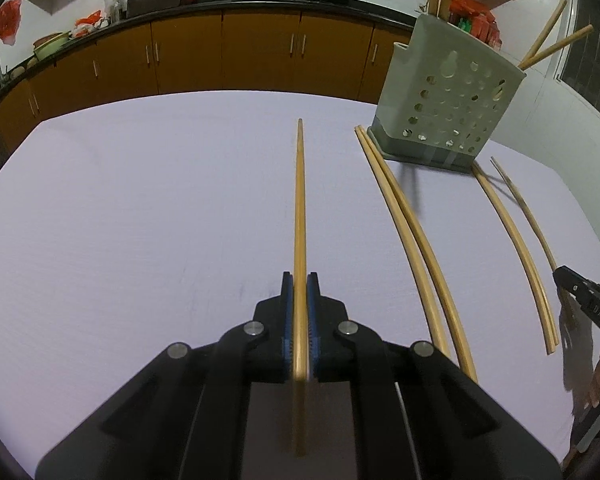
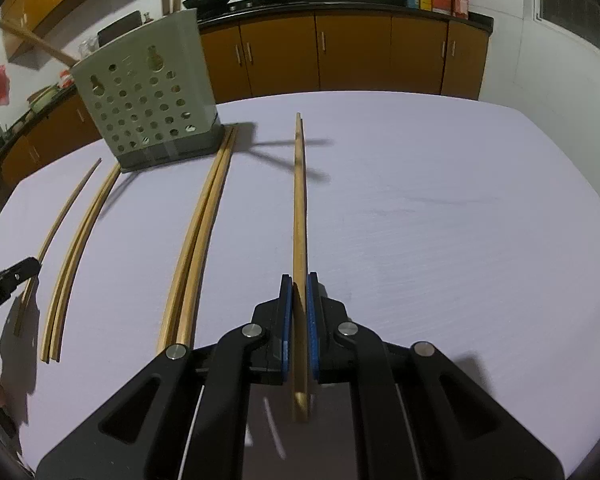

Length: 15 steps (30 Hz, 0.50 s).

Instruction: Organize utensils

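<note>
My left gripper point(image 1: 299, 280) is shut on a wooden chopstick point(image 1: 299, 208) that points forward over the table. My right gripper point(image 2: 299, 280) is shut on a pair of chopsticks point(image 2: 299, 200) that point forward. A grey perforated utensil holder point(image 1: 446, 104) stands at the back right in the left wrist view and at the back left in the right wrist view point(image 2: 148, 96), with chopsticks standing in it. Two pairs of chopsticks point(image 1: 416, 248) point(image 1: 516, 252) lie on the table point(image 1: 140, 208) in front of the holder; they also show in the right wrist view point(image 2: 198, 236) point(image 2: 76, 256). A single thin chopstick point(image 2: 66, 208) lies beside them.
The table is covered in a pale lilac cloth point(image 2: 440, 220). The right gripper's tip point(image 1: 580, 300) shows at the right edge of the left wrist view, the left gripper's tip point(image 2: 12, 276) at the left edge of the right wrist view. Orange kitchen cabinets point(image 1: 228, 56) with pans run behind.
</note>
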{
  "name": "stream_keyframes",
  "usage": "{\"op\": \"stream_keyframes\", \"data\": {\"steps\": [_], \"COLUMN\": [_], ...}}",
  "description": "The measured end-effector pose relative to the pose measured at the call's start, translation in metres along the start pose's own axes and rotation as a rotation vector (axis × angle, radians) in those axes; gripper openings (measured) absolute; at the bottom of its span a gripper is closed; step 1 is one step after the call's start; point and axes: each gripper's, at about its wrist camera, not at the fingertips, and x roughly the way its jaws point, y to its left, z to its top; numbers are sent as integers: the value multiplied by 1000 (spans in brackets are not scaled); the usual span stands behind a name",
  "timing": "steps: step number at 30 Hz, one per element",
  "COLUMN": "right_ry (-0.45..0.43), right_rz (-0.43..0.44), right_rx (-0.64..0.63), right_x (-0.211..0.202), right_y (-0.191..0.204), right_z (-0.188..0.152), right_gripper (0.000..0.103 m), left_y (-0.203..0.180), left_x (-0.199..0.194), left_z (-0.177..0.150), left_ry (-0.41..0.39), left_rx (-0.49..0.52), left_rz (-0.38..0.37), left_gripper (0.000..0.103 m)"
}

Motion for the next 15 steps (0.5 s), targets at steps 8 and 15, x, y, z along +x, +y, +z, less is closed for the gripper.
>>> {"op": "stream_keyframes", "data": {"steps": [8, 15], "right_ry": [3, 3], "right_rz": [-5, -8], "right_rx": [-36, -38], "right_x": [1, 2], "right_y": [8, 8], "right_z": [0, 0], "right_gripper": [8, 8], "left_y": [-5, -2], "left_x": [3, 4], "left_z": [0, 0], "left_ry": [1, 0], "left_rx": [-3, -29], "left_rz": [0, -23], "left_gripper": [9, 9]}}
